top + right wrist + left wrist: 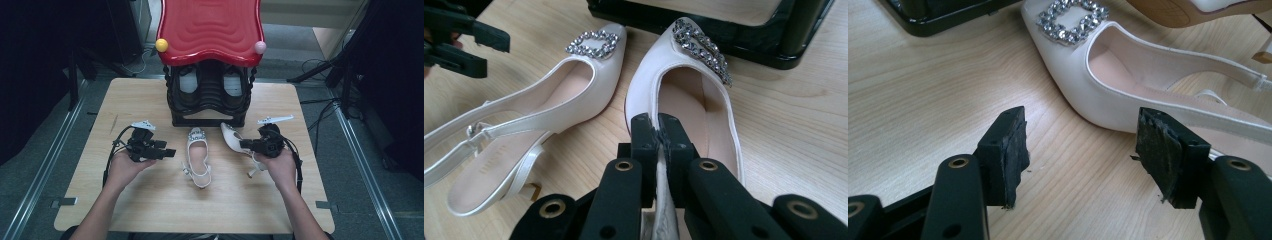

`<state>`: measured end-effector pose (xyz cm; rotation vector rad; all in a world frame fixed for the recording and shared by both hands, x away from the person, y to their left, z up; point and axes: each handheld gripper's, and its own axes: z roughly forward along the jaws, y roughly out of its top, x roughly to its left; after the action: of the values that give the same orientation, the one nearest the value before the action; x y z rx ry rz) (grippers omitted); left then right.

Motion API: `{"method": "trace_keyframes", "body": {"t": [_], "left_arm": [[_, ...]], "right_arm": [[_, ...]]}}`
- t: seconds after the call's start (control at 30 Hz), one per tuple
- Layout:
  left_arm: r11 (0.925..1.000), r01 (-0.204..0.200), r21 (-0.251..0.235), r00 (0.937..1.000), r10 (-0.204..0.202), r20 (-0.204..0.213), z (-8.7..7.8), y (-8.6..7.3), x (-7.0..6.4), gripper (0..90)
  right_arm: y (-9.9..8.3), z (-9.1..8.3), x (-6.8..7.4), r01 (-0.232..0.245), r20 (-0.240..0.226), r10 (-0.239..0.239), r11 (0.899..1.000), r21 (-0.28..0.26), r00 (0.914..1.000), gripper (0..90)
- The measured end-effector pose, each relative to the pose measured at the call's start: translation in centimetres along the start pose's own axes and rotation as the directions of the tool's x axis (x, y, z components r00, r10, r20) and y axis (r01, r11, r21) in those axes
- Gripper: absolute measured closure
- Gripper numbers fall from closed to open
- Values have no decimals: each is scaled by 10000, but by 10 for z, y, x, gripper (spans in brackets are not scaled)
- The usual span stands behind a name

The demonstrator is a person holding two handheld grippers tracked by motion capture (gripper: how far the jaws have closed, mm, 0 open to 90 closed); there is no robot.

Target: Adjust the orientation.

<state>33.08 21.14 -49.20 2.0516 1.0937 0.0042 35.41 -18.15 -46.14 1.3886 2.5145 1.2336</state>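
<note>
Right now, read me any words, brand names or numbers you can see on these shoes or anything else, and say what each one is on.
Insole of the loose slingback shoe: a short printed mark, too blurred to read.
Shoe held in the right claw: no text visible.
Black shoe rack and red seat top: no text visible.

A small stamped mark is seen on the insole (489, 165) of the left white shoe (531, 107) in the right gripper view (near the heel), but its letters are too blurred to be read. No other text is found.
</note>
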Motion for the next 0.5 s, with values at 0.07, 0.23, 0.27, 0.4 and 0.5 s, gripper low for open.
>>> {"method": "trace_keyframes", "body": {"t": [0.07,0.23,0.27,0.4,0.5], "left_arm": [[10000,28,-50,10000,-28,-6,-1,-2,0,375],[9999,115,-116,9999,-116,-109,-4,-6,0,375],[9999,123,-100,9999,-123,-76,-5,-7,0,375],[9998,153,-108,9997,-154,-167,-7,-10,1,375],[9997,183,-139,9997,-185,-183,-8,-12,1,375]], "right_arm": [[1,5,2,48,9,-48,9999,122,10000,882],[3,16,7,172,-168,-165,9990,424,9997,882],[4,17,8,216,-237,-206,9987,453,9995,882],[4,26,10,187,-649,-146,9978,635,9978,882],[5,33,14,358,-749,-299,9963,787,9967,882]]}}
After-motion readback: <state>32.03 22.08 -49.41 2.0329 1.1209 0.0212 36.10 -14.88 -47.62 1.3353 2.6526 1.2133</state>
